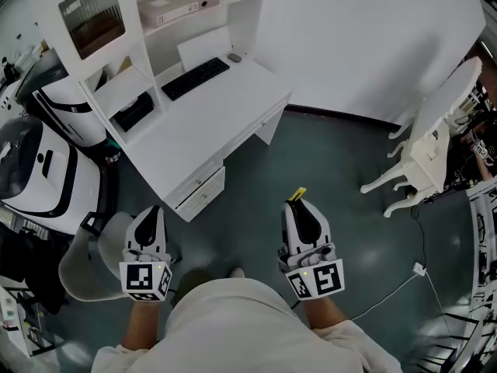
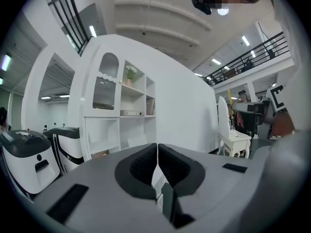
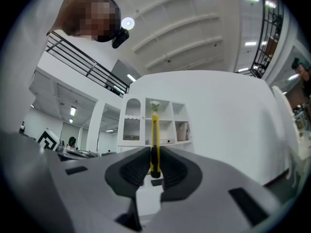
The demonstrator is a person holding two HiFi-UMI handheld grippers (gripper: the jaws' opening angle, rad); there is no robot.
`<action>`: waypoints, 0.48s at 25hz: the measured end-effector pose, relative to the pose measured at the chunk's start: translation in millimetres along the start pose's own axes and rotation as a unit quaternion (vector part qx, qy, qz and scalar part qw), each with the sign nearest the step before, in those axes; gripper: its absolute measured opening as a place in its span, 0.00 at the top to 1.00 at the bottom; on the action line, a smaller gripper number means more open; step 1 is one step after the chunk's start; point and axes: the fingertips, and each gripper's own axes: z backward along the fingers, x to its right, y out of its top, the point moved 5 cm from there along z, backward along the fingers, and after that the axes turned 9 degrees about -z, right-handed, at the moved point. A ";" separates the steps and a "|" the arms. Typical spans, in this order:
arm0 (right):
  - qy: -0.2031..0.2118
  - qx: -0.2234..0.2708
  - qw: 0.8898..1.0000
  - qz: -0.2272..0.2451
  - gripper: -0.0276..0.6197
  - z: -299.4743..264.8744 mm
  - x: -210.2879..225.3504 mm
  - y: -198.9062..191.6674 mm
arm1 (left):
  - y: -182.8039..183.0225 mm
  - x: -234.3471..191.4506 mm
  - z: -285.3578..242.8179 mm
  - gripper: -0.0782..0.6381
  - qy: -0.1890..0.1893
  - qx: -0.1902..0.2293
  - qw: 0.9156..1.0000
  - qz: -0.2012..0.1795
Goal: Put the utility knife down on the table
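A thin yellow utility knife (image 3: 155, 140) stands upright between the black pads of my right gripper (image 3: 154, 165), which is shut on its lower end. In the head view its yellow tip (image 1: 297, 195) pokes out beyond my right gripper (image 1: 301, 208), held above the grey-green floor. My left gripper (image 1: 149, 216) hangs level at the left, near a grey chair seat. Its black pads (image 2: 141, 166) meet with nothing between them, so my left gripper (image 2: 157, 165) is shut and empty. The white desk (image 1: 225, 111) lies ahead of both hands.
A black keyboard (image 1: 195, 78) and a white board lie on the desk, under a white shelf unit (image 1: 147, 6). White machines (image 1: 46, 169) stand at the left. A white carved table (image 1: 446, 123) and a floor cable (image 1: 392, 290) are at the right.
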 end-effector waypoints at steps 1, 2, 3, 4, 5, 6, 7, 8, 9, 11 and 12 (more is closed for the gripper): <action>0.004 -0.002 1.000 0.001 0.86 -1.1 3.3 -0.6 | -0.3 3.0 -0.3 0.88 0.003 -0.001 1.000 -0.001; 0.007 -0.003 1.000 0.001 0.86 -2.6 6.5 -1.5 | -0.8 5.3 -1.0 0.88 0.006 -0.002 1.000 -0.002; 0.009 -0.004 1.000 -0.001 0.86 -4.4 9.2 -2.8 | -1.7 6.8 -1.7 0.88 0.008 -0.003 1.000 -0.002; 0.011 -0.005 1.000 -0.002 0.86 -6.2 11.1 -4.6 | -2.9 7.2 -2.3 0.88 0.010 -0.006 1.000 -0.001; 0.013 -0.007 1.000 -0.004 0.86 -8.4 12.3 -6.3 | -4.3 6.6 -3.2 0.88 0.012 -0.008 1.000 0.000; 0.015 -0.008 1.000 -0.005 0.86 -11.5 13.4 -7.8 | -5.5 5.1 -4.7 0.88 0.015 -0.010 1.000 0.001; 0.017 -0.009 1.000 -0.005 0.86 -15.6 14.5 -8.8 | -6.4 3.2 -7.1 0.88 0.017 -0.011 1.000 0.003; 0.019 -0.010 1.000 -0.005 0.86 -20.7 15.6 -9.7 | -6.9 0.9 -10.4 0.88 0.019 -0.011 1.000 0.004; 0.020 -0.010 1.000 -0.005 0.86 -26.3 16.7 -10.6 | -7.4 -1.8 -14.4 0.88 0.020 -0.011 1.000 0.005; 0.019 -0.011 1.000 -0.004 0.86 -38.5 17.0 -13.7 | -9.9 -9.3 -23.9 0.88 0.020 -0.010 1.000 0.007; 0.019 -0.012 1.000 -0.002 0.86 -44.8 16.5 -15.8 | -12.3 -14.0 -29.4 0.88 0.020 -0.010 1.000 0.009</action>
